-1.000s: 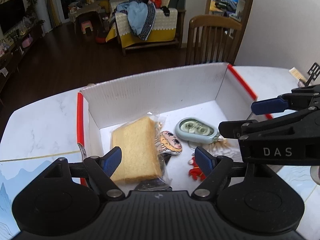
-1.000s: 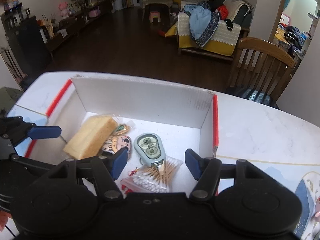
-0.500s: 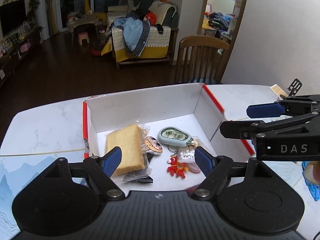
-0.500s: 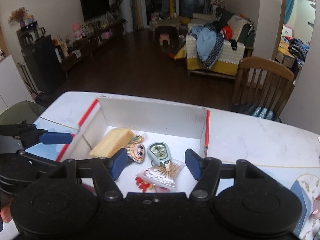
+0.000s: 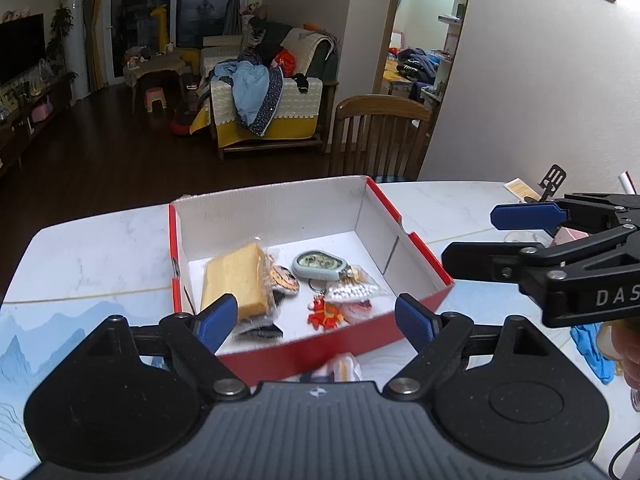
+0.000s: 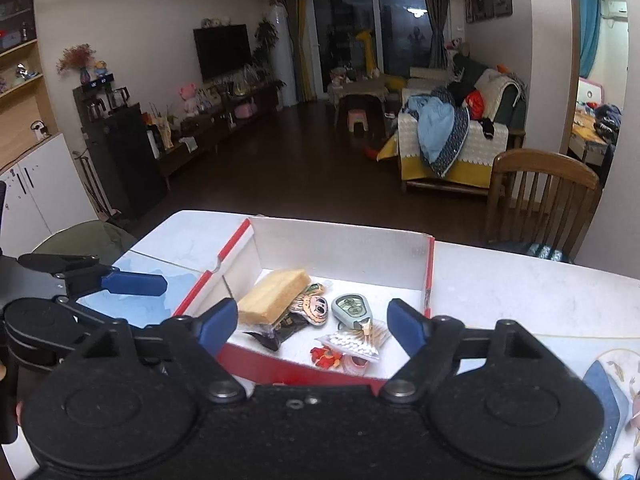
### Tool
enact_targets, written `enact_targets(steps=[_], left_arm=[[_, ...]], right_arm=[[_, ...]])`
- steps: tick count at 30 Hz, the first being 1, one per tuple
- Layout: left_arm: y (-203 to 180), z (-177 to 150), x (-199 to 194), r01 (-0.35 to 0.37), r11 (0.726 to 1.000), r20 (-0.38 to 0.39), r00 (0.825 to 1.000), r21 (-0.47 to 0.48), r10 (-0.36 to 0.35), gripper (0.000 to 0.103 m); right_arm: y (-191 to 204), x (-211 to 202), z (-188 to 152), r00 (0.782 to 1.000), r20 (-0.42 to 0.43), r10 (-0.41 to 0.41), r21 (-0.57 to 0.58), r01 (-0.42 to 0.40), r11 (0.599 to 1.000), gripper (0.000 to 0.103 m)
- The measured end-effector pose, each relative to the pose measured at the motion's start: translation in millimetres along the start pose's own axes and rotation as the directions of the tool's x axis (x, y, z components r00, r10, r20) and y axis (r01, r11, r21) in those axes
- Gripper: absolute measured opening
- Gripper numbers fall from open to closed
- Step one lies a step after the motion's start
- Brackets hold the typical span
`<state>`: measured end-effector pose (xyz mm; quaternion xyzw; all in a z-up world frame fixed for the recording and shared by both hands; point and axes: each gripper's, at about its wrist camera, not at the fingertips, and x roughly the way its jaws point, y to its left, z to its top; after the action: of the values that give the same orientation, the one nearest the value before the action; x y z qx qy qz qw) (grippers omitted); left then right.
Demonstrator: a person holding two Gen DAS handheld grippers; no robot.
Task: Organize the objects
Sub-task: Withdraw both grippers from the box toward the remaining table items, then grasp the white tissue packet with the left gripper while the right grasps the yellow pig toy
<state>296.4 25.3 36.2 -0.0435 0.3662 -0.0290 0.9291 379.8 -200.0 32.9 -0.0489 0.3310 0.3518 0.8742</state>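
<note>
Now both hand-held grippers, L (image 5: 316, 318) & R (image 6: 310, 326), just widened, empty, above red box (image 5: 320, 350).

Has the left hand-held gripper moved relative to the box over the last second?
Yes. The left hand-held gripper has pulled back and up from the red-and-white box: its near wall, earlier hidden, now shows. Its jaws, empty, have just been opening.

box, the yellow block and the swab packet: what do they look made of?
Box: looks like corrugated cardboard, matte white inside and red outside, with thin walls and a creased corner.
Yellow block: probably sponge or foam, with a dull porous face, inside glossy clear wrap.
Swab packet: thin clear plastic film, crinkled and reflective; the sticks inside look like wood, with white tips, likely cotton.
</note>
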Motion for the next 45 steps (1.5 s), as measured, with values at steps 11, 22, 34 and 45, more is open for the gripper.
enact_targets(steps=[11,22,34,45], left_arm=[[-3,-38,-23,0.028,0.999,0.017,0.999,-0.044,-0.027,0.092],[-3,-89,-15,0.013,0.998,-0.019,1.000,-0.068,-0.014,0.103],[-4,-130,15,0.036,0.998,-0.118,0.992,-0.046,-0.041,0.103],[-10,-125,57,0.053,0.997,-0.198,0.978,-0.063,-0.065,0.103]], right_arm=[[-1,-25,-34,1.000,0.022,-0.012,-0.018,0.012,1.000,0.103],[-19,-21,-89,0.996,-0.049,-0.077,0.019,0.078,0.997,0.103],[-30,4,-139,0.983,-0.157,-0.100,0.031,0.106,0.994,0.103],[-25,37,-168,0.964,-0.252,-0.080,-0.006,0.081,0.997,0.101]])
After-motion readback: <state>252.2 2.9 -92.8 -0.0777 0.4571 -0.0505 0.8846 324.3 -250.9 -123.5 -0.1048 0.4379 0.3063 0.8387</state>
